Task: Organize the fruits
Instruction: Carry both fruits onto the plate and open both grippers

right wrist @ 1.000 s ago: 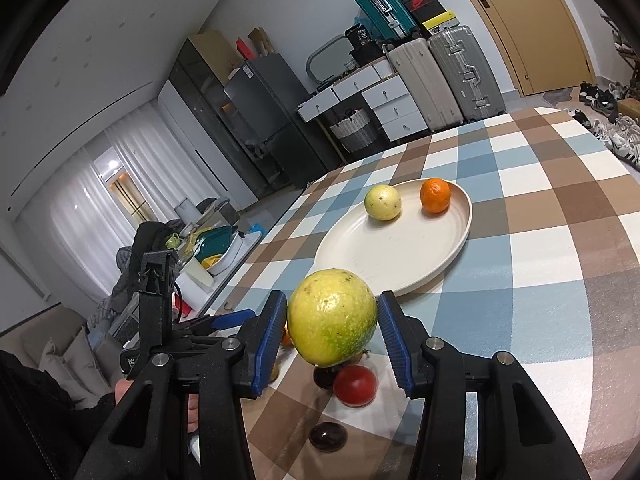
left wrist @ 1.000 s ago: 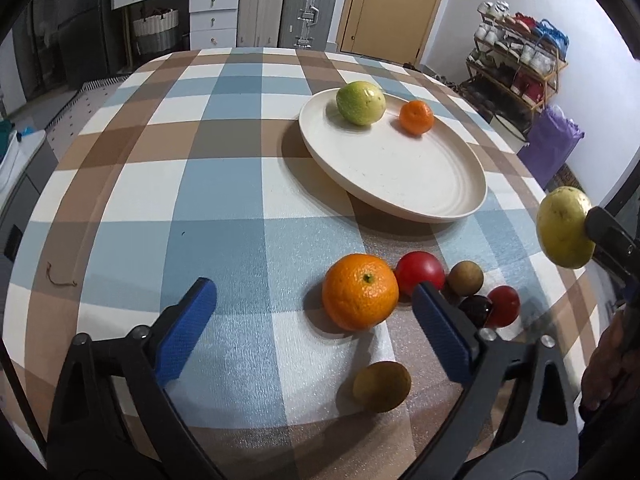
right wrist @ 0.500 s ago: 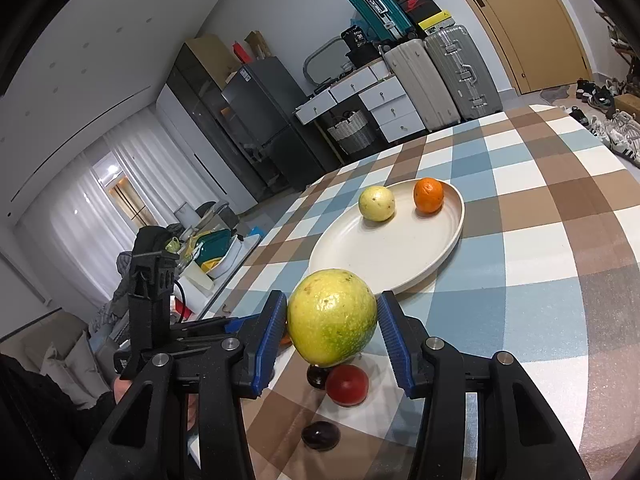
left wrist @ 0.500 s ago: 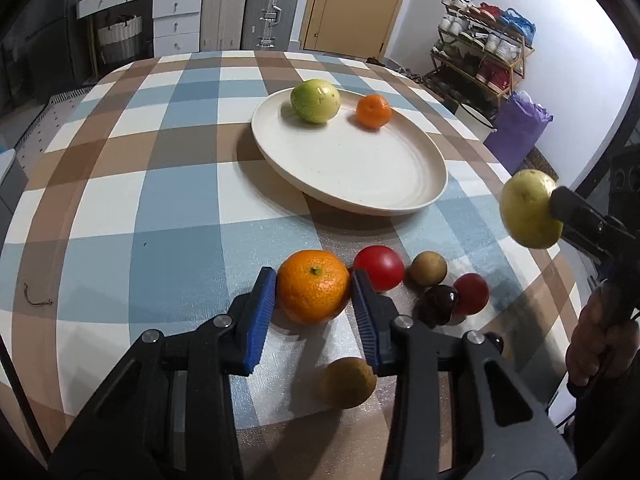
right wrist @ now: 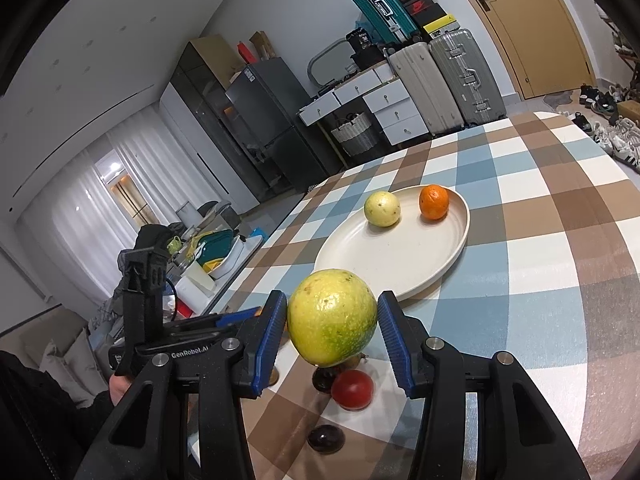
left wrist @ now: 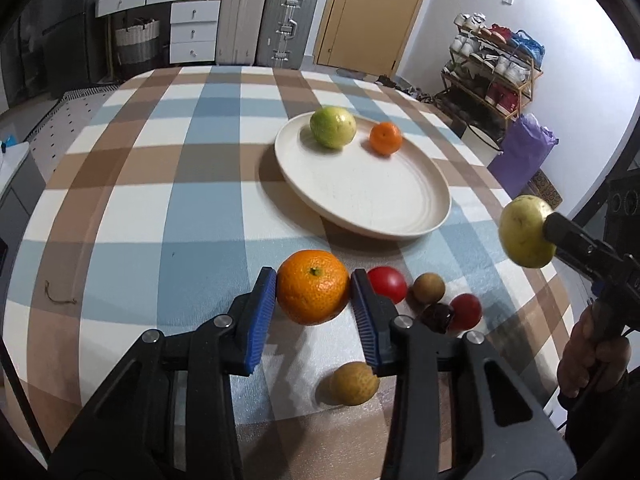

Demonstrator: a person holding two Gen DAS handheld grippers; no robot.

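My left gripper (left wrist: 314, 296) is shut on a large orange (left wrist: 313, 287), lifted a little off the checked tablecloth. My right gripper (right wrist: 332, 324) is shut on a yellow-green guava (right wrist: 332, 317), held in the air near the table's front right; the same guava (left wrist: 524, 237) shows at the right of the left wrist view. A cream plate (left wrist: 380, 200) further back holds a green guava (left wrist: 333, 127) and a small mandarin (left wrist: 385, 138). Loose on the cloth lie a red fruit (left wrist: 388, 284), a brown fruit (left wrist: 429, 288), a dark fruit (left wrist: 438, 316), another red one (left wrist: 466, 311) and a yellowish-brown fruit (left wrist: 354, 383).
The round table (left wrist: 132, 184) has open cloth to the left of the plate. A person's hand (left wrist: 592, 356) grips the right tool at the right edge. Suitcases (left wrist: 288, 24) and drawers stand behind the table, a shoe rack (left wrist: 496, 64) at the right.
The left gripper moved forward around the large orange, its jaws closed on it, and it has lifted it slightly. The right gripper kept still with the guava.
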